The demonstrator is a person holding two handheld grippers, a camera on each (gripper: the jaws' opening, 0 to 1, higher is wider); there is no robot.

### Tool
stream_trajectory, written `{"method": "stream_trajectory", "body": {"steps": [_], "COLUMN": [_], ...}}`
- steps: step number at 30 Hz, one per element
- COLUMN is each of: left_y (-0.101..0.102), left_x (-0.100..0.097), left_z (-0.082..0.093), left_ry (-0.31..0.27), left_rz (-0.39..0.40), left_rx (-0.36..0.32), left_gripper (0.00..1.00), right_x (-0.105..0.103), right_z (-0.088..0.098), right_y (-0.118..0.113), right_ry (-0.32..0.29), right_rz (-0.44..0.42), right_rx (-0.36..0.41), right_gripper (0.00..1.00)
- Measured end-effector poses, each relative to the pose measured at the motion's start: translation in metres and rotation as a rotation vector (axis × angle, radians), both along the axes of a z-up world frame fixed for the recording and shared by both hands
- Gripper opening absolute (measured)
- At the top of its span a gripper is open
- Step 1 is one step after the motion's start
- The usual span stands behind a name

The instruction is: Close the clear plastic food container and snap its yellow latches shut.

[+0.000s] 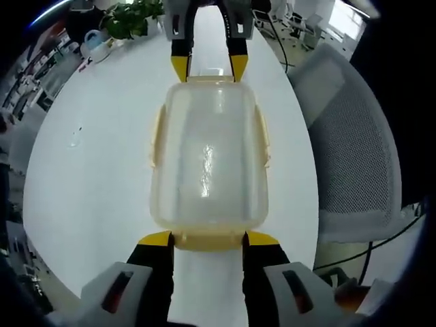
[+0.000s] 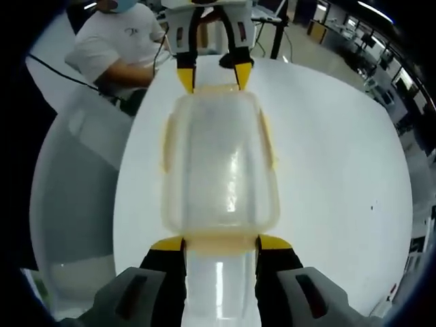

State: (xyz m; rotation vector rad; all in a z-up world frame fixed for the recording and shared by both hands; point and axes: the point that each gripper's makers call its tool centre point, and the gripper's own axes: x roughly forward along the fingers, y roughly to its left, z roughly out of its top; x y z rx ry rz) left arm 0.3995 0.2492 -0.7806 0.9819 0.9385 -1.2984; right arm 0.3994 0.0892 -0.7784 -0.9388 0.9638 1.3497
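Clear plastic container (image 1: 208, 163) (lid on) between left gripper (image 1: 208, 240) and right gripper (image 1: 210, 66), jaws apart at its ends.

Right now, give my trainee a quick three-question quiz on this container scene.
1. True or false: the lid sits on the clear container.
2. What does the left hand-held gripper face across the container? A) the right hand-held gripper B) a potted plant C) a mug
3. What colour is the table?

Key: 1 true; 2 A; 3 white.
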Motion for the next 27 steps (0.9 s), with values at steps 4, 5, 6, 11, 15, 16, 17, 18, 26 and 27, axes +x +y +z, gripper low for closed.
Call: {"method": "stream_trajectory", "body": {"steps": [4, 5, 6, 11, 15, 16, 17, 18, 26, 27], "left_y": [-0.008, -0.009, -0.01, -0.019, -0.026, -0.028, -0.03, -0.033, -0.049, -0.051], "left_x": [0.0, 0.0, 0.0, 0.0, 0.0, 0.0, 0.0, 0.0, -0.002, -0.002], "left_z": [0.002, 0.002, 0.002, 0.001, 0.001, 0.001, 0.001, 0.001, -0.003, -0.003], "left_ry": [0.006, -0.001, 0.0, 0.006, 0.007, 0.008, 0.009, 0.009, 0.019, 0.022], "left_rz": [0.0, -0.007, -0.006, -0.004, -0.004, -0.005, -0.004, -0.005, -0.013, -0.012], "left_rx": [-0.005, -0.006, -0.004, -0.006, -0.009, -0.01, -0.011, -0.011, -0.011, -0.011], "left_gripper": [0.38, 0.38, 0.38, 0.38, 0.38, 0.38, 0.38, 0.38, 0.38, 0.38], "right_x": [-0.001, -0.001, 0.0, -0.001, 0.0, 0.0, 0.0, 0.0, -0.005, -0.005], "right_z": [-0.001, -0.002, -0.003, -0.003, -0.002, -0.002, -0.002, -0.002, -0.006, -0.006], "right_y": [-0.007, -0.009, -0.011, -0.017, -0.026, -0.027, -0.03, -0.032, -0.048, -0.05], "right_ry": [0.009, 0.013, 0.011, 0.012, 0.013, 0.014, 0.013, 0.014, 0.024, 0.024], "right_rz": [-0.007, -0.01, -0.009, -0.008, -0.007, -0.007, -0.007, -0.008, -0.015, -0.016], "right_rx": [-0.002, -0.003, -0.002, 0.0, -0.004, -0.005, -0.006, -0.006, -0.015, -0.015], "right_gripper": [0.37, 0.37, 0.37, 0.37, 0.37, 0.37, 0.37, 0.37, 0.37, 0.37]}}
